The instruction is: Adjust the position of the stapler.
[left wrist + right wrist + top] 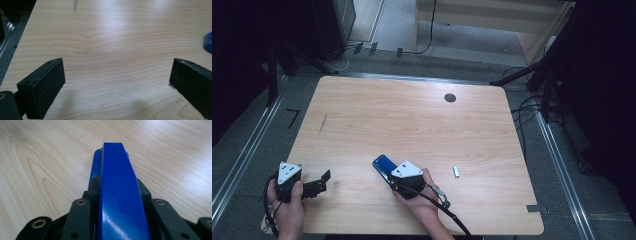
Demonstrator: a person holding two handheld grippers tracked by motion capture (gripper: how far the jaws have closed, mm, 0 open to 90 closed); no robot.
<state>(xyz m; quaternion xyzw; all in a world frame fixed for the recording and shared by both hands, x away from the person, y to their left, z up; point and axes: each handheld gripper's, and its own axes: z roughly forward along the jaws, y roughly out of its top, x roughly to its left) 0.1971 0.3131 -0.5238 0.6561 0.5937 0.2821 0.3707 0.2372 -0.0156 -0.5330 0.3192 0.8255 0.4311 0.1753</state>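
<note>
Right tool (pixel 388 176) clamped shut on a load; left tool (pixel 323 181) gapes wide.

On the table (pixel 412 115), the stapler (pixel 383 165) lies near the front edge, about midway across, held between the jaws of the right gripper (pixel 398 178), which sits just behind it on the person's side. The left gripper (pixel 314 186) rests at the front left corner, well apart from the stapler. A small metal piece (pixel 456 171) lies to the stapler's right, and a round grommet (pixel 450 97) sits near the far edge.
</note>
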